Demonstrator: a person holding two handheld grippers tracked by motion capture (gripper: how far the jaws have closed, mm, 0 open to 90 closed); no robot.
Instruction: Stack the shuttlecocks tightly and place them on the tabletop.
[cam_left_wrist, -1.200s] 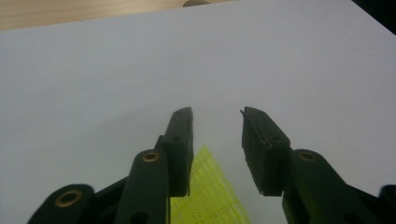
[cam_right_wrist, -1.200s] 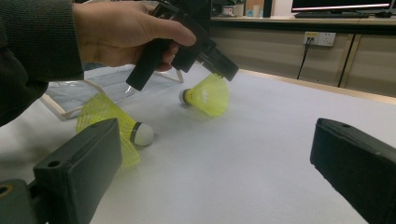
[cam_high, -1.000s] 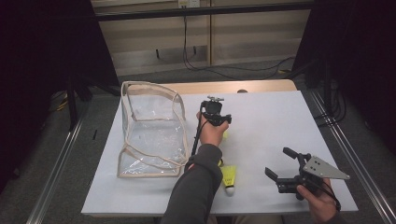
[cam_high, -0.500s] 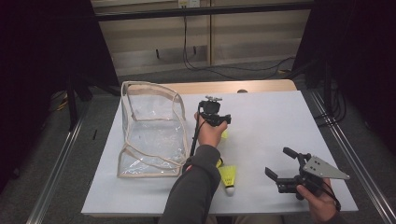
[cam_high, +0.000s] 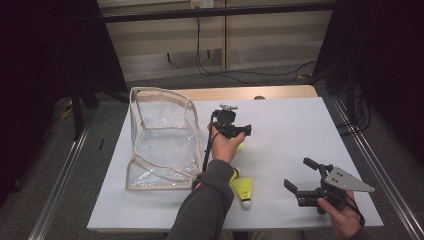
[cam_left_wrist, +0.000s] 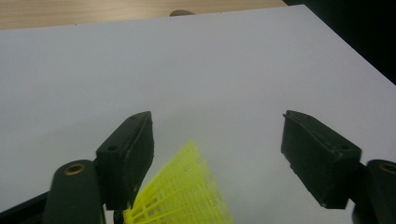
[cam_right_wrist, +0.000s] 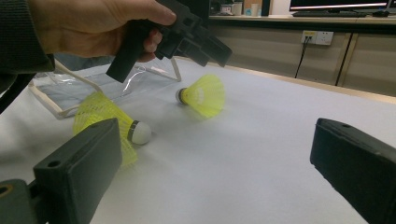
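Two yellow shuttlecocks lie on the white table (cam_high: 290, 130). One shuttlecock (cam_high: 242, 146) (cam_right_wrist: 203, 95) rests just beneath my left gripper (cam_high: 245, 131) (cam_right_wrist: 187, 37). Its mesh skirt (cam_left_wrist: 182, 196) shows low between the open jaws, close to the left one. Nothing is gripped by my left gripper (cam_left_wrist: 217, 140). The other shuttlecock (cam_high: 243, 187) (cam_right_wrist: 112, 126) lies near the front edge, white cork toward the person. My right gripper (cam_high: 298, 173) (cam_right_wrist: 217, 140) hovers at the front right, open and empty, facing both shuttlecocks.
A clear plastic bag with beige trim (cam_high: 160, 135) (cam_right_wrist: 70, 88) stands open on the table's left part, just left of the left forearm. A wooden strip (cam_high: 250, 93) runs along the far edge. White surface stretches to the right and behind.
My left gripper has shifted slightly down and nearer, over the far shuttlecock. The right gripper has held still.
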